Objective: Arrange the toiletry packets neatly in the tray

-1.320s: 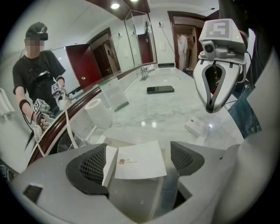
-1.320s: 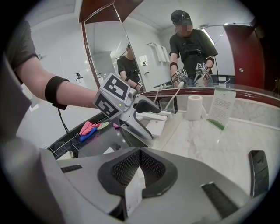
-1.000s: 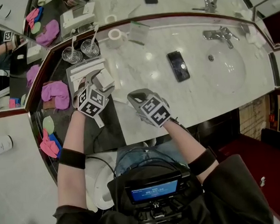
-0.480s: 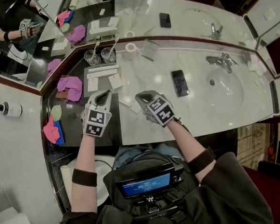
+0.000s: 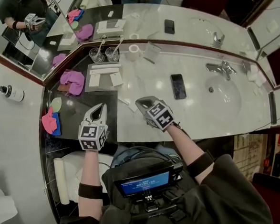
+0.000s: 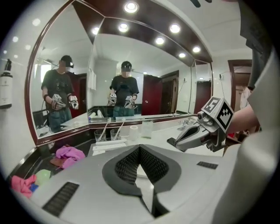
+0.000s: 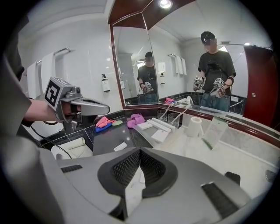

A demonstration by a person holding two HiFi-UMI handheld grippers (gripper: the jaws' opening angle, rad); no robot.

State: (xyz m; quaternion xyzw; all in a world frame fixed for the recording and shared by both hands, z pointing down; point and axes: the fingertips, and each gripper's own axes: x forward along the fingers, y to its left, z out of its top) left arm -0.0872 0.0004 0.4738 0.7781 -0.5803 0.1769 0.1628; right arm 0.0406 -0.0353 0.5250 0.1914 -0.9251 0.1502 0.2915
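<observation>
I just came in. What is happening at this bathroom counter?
A person stands at the counter with a gripper in each hand. The left claw and the right claw are both shut above the counter's front edge, with nothing clearly held in either. Several white packets lie in the tray at the back. One small packet lies loose near the right claw.

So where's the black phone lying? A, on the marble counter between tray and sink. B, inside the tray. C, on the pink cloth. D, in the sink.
A: the phone lies flat on the counter, tray to its left and sink to its right in the head view.
</observation>
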